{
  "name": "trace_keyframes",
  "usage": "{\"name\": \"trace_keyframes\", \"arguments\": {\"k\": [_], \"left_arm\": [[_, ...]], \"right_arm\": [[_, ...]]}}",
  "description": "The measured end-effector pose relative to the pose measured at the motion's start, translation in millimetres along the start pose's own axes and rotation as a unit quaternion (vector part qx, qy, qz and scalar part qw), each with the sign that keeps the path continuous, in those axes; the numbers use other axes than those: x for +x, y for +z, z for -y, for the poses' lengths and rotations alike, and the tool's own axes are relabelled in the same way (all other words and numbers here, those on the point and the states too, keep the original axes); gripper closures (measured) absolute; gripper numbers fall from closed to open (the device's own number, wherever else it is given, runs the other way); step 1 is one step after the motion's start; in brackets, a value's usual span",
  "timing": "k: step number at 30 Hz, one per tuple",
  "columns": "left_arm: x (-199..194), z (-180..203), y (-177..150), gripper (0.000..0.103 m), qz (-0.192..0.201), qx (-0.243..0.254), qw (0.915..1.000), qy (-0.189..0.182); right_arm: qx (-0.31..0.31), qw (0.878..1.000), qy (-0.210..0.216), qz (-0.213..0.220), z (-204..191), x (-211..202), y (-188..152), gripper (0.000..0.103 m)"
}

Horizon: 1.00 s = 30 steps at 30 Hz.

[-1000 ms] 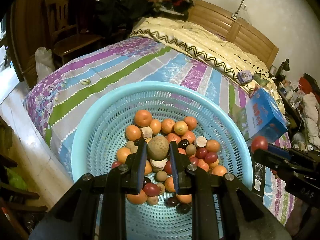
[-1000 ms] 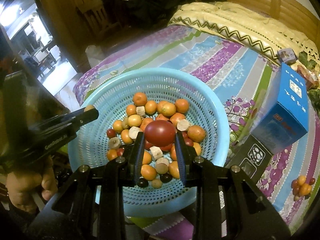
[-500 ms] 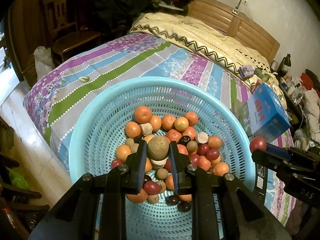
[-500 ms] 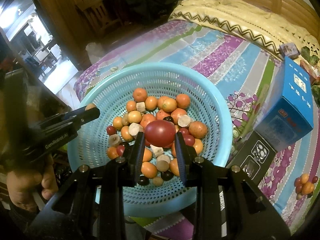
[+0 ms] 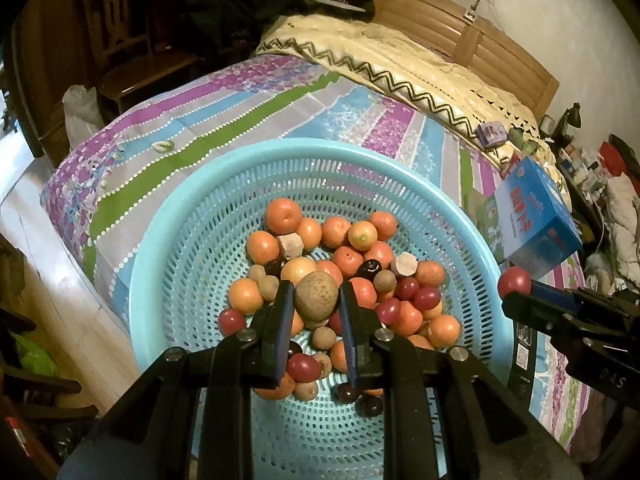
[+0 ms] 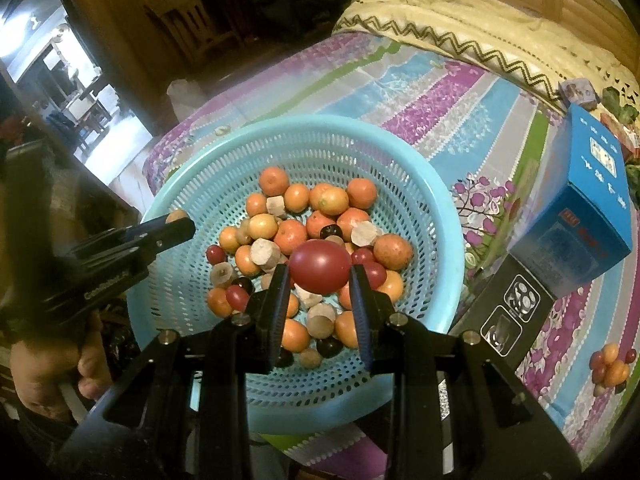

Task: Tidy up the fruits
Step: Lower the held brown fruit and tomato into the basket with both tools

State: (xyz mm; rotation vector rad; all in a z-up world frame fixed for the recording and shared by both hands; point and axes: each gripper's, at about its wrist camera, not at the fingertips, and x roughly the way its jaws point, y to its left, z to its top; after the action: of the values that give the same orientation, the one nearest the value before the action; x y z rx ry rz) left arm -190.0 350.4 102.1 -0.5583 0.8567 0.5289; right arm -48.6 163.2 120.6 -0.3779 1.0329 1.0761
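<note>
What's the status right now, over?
Left hand-held gripper shut on brown fruit. Right hand-held gripper shut on red fruit. Both above blue basket. Nothing blocking.

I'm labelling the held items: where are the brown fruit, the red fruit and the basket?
brown fruit (image 5: 316, 295), left wrist view, its front face.
red fruit (image 6: 320, 267), right wrist view, its centre.
basket (image 6: 444, 216), right wrist view, right rim.
</note>
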Motion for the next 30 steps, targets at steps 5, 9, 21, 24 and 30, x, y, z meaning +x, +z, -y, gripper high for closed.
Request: {"name": "trace_keyframes", "arguments": {"k": [5, 9, 21, 24, 30], "left_arm": [[10, -1, -4, 0.081, -0.017, 0.002, 0.9998, 0.001], [15, -2, -7, 0.081, -0.026, 0.003, 0.9997, 0.001], [27, -1, -12, 0.081, -0.044, 0.005, 0.9990, -0.001], [27, -1, -12, 0.081, -0.044, 0.005, 0.9990, 0.000], [29, -2, -11, 0.081, -0.045, 0.003, 0.9990, 0.003]], "right_arm": [[0.000, 1.000, -0.001, -0.016, 1, 10, -1, 0.072], [0.001, 1.000, -0.001, -0.027, 3, 17, -4, 0.072], [0.001, 0.999, 0.001, -0.036, 5, 19, -7, 0.072], [0.000, 0.999, 0.001, -0.036, 5, 19, -7, 0.072], [0.000, 0.999, 0.001, -0.036, 5, 19, -7, 0.072]]}}
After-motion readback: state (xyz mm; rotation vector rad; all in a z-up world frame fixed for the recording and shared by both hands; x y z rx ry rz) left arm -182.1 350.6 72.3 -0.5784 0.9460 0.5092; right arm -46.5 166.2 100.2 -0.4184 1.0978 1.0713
